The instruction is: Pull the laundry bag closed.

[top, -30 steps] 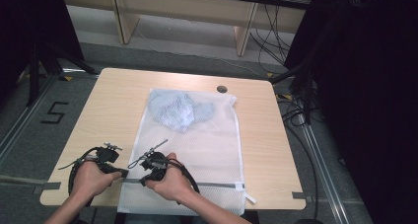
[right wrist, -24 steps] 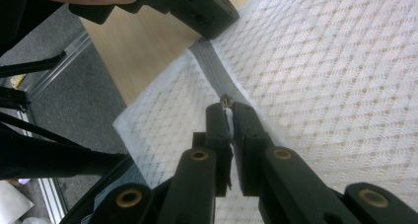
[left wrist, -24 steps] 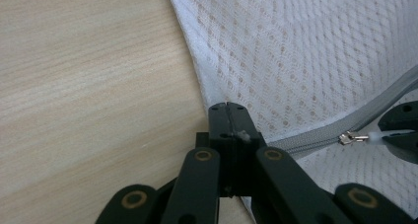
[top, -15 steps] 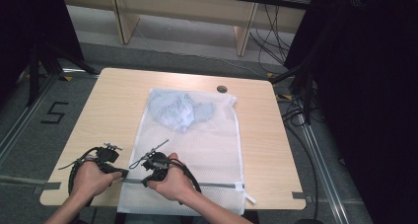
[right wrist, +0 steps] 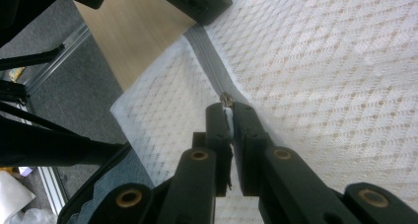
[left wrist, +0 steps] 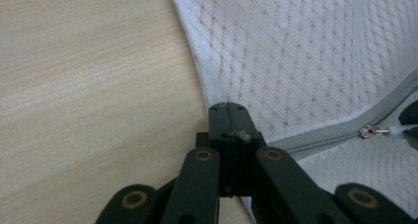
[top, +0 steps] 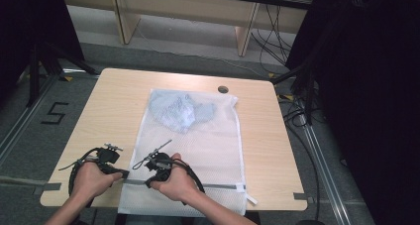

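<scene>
A white mesh laundry bag (top: 198, 150) with a pale blue garment (top: 181, 111) inside lies flat on the light wooden table (top: 114, 111), its grey zipper (top: 218, 187) running crosswise along the near end. The left gripper (left wrist: 227, 108), jaws pressed together, pinches the bag's near-left corner at the zipper's end. The right gripper (right wrist: 227, 105), just beside it, is clamped on the small metal zipper pull (right wrist: 226, 99) — the long run of zipper stretches away from the left gripper, toward the bag's right edge.
</scene>
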### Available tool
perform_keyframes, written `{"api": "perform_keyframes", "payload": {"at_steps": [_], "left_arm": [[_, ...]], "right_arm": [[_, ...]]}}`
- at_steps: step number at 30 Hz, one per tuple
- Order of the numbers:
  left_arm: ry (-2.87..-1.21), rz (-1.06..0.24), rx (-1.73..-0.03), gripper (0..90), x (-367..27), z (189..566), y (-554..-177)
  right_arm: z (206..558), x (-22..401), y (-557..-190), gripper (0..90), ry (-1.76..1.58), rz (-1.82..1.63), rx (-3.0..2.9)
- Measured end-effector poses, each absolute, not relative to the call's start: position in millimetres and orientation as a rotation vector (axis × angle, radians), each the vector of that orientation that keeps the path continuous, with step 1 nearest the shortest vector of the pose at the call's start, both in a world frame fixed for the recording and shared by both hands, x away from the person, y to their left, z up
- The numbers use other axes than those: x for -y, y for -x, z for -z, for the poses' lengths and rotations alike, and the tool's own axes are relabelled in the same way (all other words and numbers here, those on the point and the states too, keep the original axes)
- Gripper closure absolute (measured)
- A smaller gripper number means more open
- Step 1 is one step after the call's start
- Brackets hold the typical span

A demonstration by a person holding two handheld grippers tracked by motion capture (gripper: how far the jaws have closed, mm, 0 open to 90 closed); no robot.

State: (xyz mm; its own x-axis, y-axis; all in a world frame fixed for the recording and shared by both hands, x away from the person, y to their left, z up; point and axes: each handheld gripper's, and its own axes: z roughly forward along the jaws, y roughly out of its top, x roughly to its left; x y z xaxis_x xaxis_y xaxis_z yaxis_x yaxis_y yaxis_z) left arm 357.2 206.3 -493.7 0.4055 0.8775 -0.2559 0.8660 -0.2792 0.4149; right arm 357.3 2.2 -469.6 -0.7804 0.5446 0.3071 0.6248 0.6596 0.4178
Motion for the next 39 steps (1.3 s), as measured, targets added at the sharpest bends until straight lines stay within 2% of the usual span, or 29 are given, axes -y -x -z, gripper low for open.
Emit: {"api": "perform_keyframes", "payload": {"at_steps": [39], "left_arm": [[-2.171,-0.027,-1.486,90.0,-206.5,493.7,-357.2]], "right_arm": [[462.2,8.3,-358.6,87.1,0.983,0.691,2.713]]}}
